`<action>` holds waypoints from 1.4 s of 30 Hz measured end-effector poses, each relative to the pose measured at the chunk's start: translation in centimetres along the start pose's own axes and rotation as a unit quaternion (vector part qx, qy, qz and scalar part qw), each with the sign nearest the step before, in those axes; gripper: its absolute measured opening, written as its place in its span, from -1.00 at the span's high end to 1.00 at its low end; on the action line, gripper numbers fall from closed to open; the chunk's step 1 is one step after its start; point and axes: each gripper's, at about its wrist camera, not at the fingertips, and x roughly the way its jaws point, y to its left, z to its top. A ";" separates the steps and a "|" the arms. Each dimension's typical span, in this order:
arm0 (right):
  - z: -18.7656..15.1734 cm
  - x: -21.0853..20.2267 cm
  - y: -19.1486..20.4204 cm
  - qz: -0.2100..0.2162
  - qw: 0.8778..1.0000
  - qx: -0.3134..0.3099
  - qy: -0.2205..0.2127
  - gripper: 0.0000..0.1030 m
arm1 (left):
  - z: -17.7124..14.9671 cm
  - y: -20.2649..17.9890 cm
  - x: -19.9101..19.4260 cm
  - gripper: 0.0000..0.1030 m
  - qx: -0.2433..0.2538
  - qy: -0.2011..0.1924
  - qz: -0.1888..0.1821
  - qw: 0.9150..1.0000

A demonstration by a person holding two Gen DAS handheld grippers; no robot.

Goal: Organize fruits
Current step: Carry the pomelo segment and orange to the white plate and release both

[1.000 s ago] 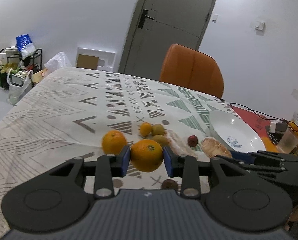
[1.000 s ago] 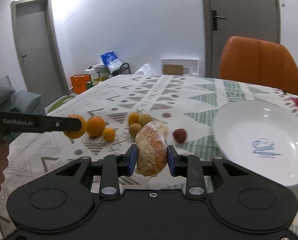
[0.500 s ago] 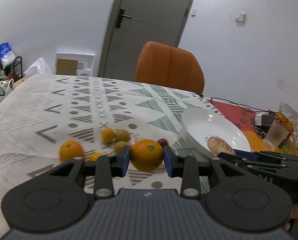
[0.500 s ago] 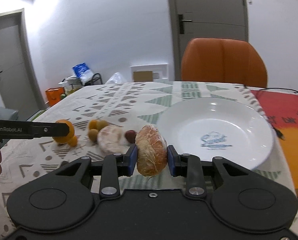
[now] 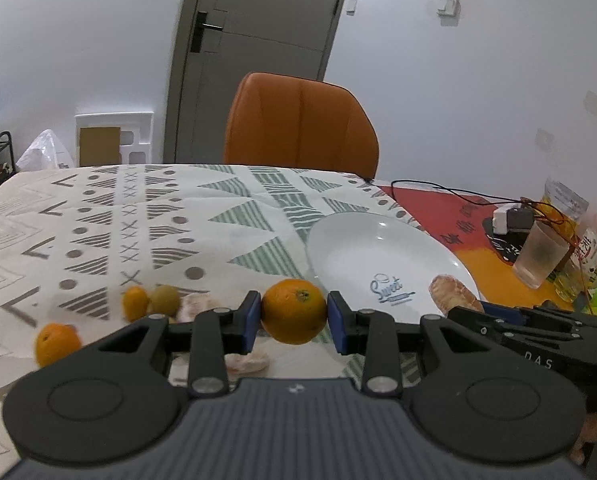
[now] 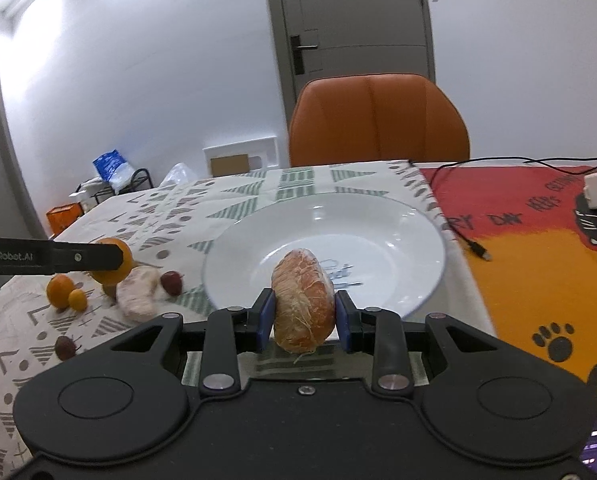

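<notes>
My left gripper (image 5: 294, 316) is shut on an orange (image 5: 294, 310), held above the table just left of the white plate (image 5: 350, 244). My right gripper (image 6: 303, 316) is shut on a peeled, pithy citrus piece (image 6: 303, 300), held over the near rim of the plate (image 6: 398, 224); it also shows in the left wrist view (image 5: 452, 294). Loose fruit lies left of the plate: an orange (image 5: 56, 342), a small orange (image 5: 135, 303), a green fruit (image 5: 165, 299), another peeled piece (image 6: 138, 294) and a dark red fruit (image 6: 171, 282).
An orange chair (image 5: 302, 124) stands at the table's far side. A black cable (image 6: 474, 246) crosses the red and orange mat (image 6: 538, 264) right of the plate. A plastic cup (image 5: 540, 256) and bottles (image 5: 596, 244) stand at the far right. A small dark fruit (image 6: 63, 347) lies near the front left.
Both grippers have moved right toward the plate with their fruit. The right one now holds its piece over the plate's near rim; the left orange is beside the plate's left edge.
</notes>
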 end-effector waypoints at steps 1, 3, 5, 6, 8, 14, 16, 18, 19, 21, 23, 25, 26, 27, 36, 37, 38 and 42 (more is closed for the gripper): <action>0.0 0.0 -0.3 -0.002 1.000 0.002 -0.002 0.41 | 0.1 -0.3 0.3 0.33 0.002 0.002 -0.001 1.000; 0.1 0.1 -0.9 -0.003 1.000 0.008 -0.004 0.41 | 0.2 -0.9 0.8 0.33 0.006 0.004 -0.002 1.000; 0.2 0.3 -1.2 -0.004 1.000 0.011 -0.004 0.41 | 0.3 -1.5 1.2 0.33 0.010 0.007 -0.005 1.000; 0.2 0.4 -1.3 -0.003 1.000 0.012 -0.005 0.41 | 0.3 -1.8 1.4 0.33 0.012 0.008 -0.006 1.000; 0.3 0.5 -1.6 -0.002 1.000 0.014 -0.007 0.41 | 0.4 -2.4 1.9 0.33 0.017 0.010 -0.008 1.000; 0.7 1.1 -2.1 -0.002 1.000 0.020 -0.020 0.33 | 0.8 -3.7 3.4 0.33 0.027 0.017 -0.016 0.999; 0.8 0.9 -2.1 -0.003 0.999 0.019 -0.025 0.31 | 0.9 -4.1 3.8 0.33 0.028 0.019 -0.019 0.999; 0.8 0.7 -2.2 -0.002 0.999 0.022 -0.026 0.31 | 0.9 -4.4 4.3 0.33 0.030 0.021 -0.021 0.999; 0.7 0.5 -2.3 0.000 0.999 0.026 -0.025 0.31 | 1.0 -4.5 4.6 0.33 0.030 0.023 -0.022 0.999; 0.6 0.2 -2.4 0.002 0.999 0.031 -0.024 0.30 | 1.0 -4.8 4.9 0.33 0.031 0.026 -0.025 0.999; 0.5 -0.2 -2.4 0.005 0.999 0.033 -0.024 0.30 | 1.0 -5.1 5.1 0.33 0.032 0.028 -0.028 0.999; 0.4 -0.5 -2.3 0.009 0.999 0.036 -0.025 0.30 | 1.1 -5.4 5.3 0.33 0.033 0.029 -0.030 0.999; 0.4 -0.6 -2.2 0.011 0.999 0.035 -0.025 0.30 | 1.1 -5.6 5.4 0.32 0.035 0.029 -0.031 0.999; 0.3 -0.7 -2.1 0.012 0.999 0.035 -0.024 0.29 | 1.2 -5.7 5.4 0.32 0.037 0.028 -0.031 0.998; 0.0 -0.8 -1.5 0.020 0.999 0.042 -0.018 0.21 | 1.3 -4.7 3.4 -0.07 0.035 0.012 0.003 0.999; 0.0 -0.9 -1.4 0.021 0.999 0.043 -0.020 0.18 | 1.3 -4.4 3.2 -0.10 0.034 0.011 0.007 0.999; 0.0 -1.0 -1.3 0.021 0.999 0.043 -0.022 0.13 | 1.3 -4.2 2.9 -0.11 0.032 0.010 0.009 0.999; 0.0 -1.0 -0.8 0.026 0.998 0.043 -0.023 0.03 | 1.3 -3.3 1.6 -0.34 0.031 0.004 0.023 0.999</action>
